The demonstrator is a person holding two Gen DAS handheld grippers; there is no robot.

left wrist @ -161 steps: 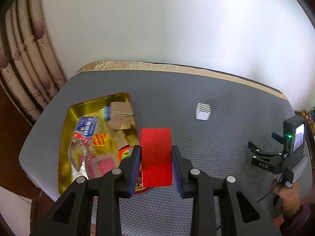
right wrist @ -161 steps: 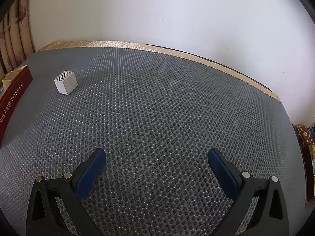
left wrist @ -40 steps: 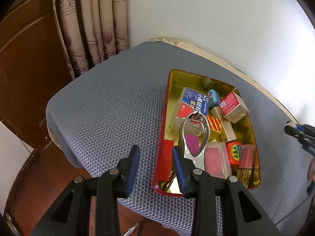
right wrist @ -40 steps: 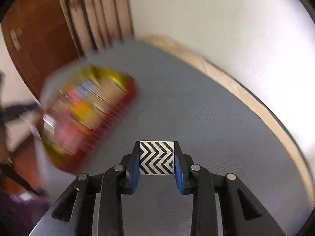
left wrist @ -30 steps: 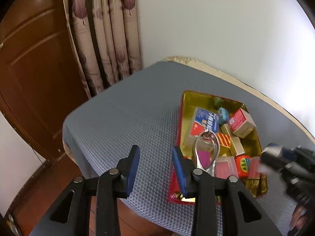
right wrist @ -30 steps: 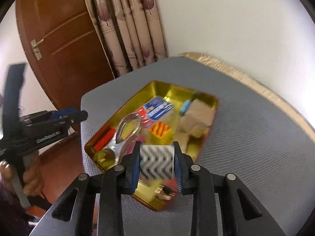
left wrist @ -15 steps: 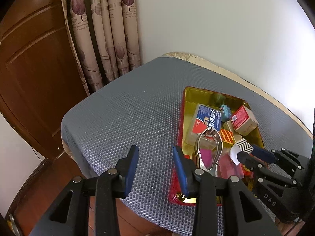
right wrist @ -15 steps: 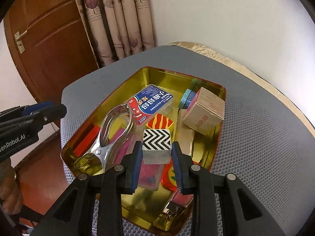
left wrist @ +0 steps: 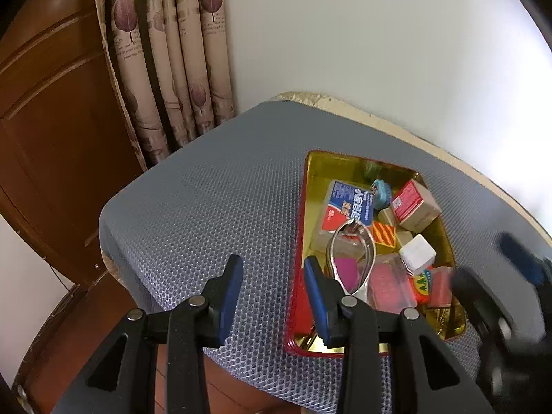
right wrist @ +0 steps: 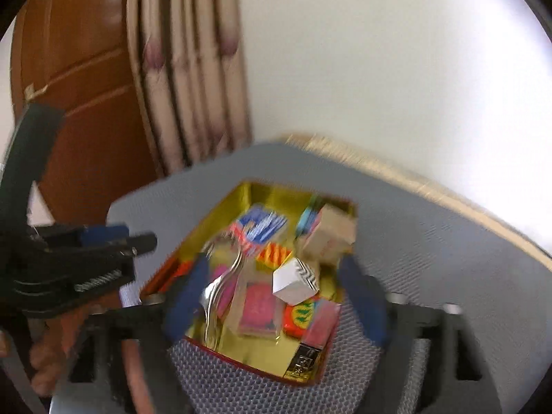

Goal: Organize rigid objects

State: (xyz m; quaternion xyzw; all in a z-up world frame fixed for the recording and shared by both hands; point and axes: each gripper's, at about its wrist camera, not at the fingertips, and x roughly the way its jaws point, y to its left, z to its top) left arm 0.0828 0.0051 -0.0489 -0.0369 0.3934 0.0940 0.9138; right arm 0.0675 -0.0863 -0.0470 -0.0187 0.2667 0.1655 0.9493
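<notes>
Resting now in the gold metal tray, the small white cube with a black zigzag face is among the other boxes.
Right gripper jaws have just been opening and stand spread, nothing between them; left gripper jaws are part-open, empty, above the grey mesh tabletop, which shows no loose item.

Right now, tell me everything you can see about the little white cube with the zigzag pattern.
The white cube is a small, rigid-looking block with plain white faces and one face of black-and-white chevrons, turned sideways. It sits tilted inside the gold tin, atop the pink packets and beside the tan box. The right gripper has just been opening; its pads stand wide of the cube, touching nothing.
</notes>
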